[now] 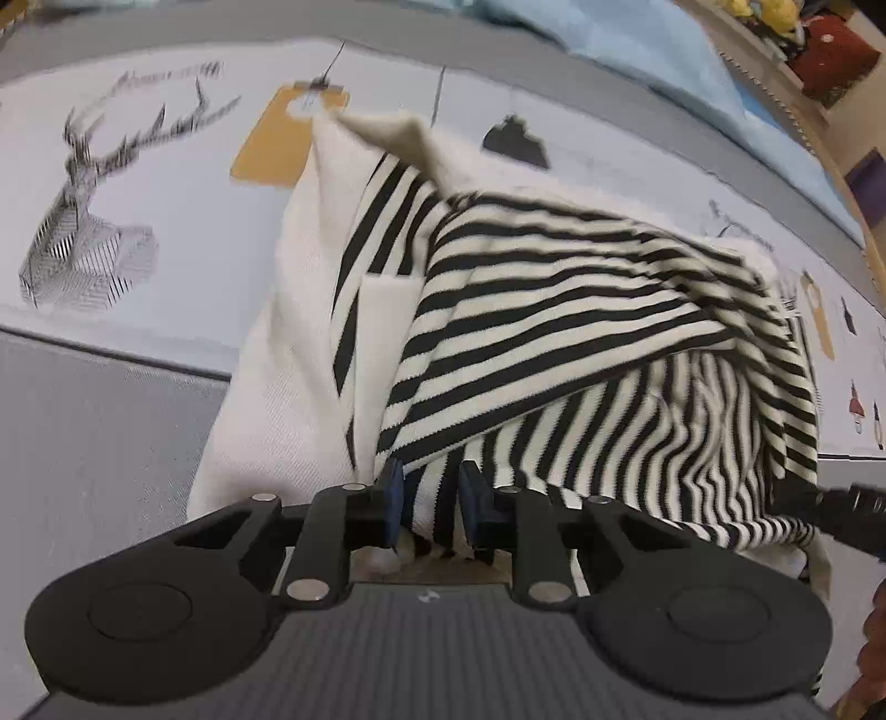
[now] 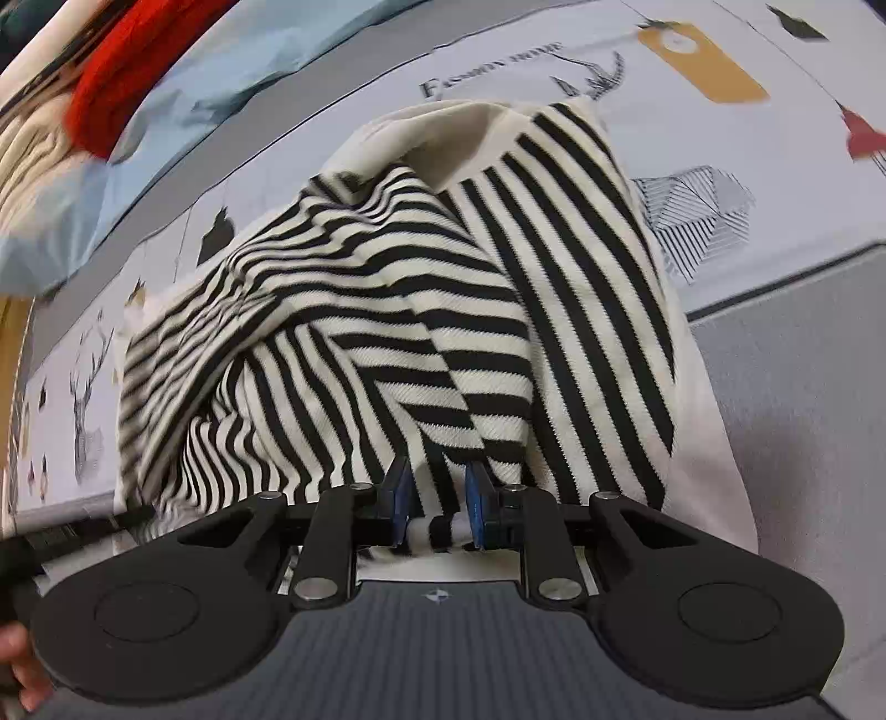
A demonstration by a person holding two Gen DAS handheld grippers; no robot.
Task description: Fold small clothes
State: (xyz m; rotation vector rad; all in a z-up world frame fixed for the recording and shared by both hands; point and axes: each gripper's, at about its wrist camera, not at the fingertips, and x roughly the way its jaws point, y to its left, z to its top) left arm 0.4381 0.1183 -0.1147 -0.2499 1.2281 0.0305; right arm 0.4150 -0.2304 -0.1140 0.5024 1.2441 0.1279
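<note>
A small black-and-white striped garment with plain cream parts [image 1: 554, 310] lies bunched and partly lifted over a printed bedsheet [image 1: 138, 138]. My left gripper [image 1: 431, 498] is shut on the garment's near edge, with cloth pinched between its blue pads. The same garment [image 2: 443, 310] fills the right wrist view, and my right gripper [image 2: 439, 507] is shut on another part of its near edge. Part of the other gripper shows at the right edge of the left view [image 1: 841, 509] and at the left edge of the right view [image 2: 66, 531].
The sheet [image 2: 720, 183] has deer and tag prints and a grey border band [image 1: 83, 432]. A light blue cloth [image 1: 637, 50] lies at the far side. A red item [image 2: 122, 72] and other clothes sit beyond it.
</note>
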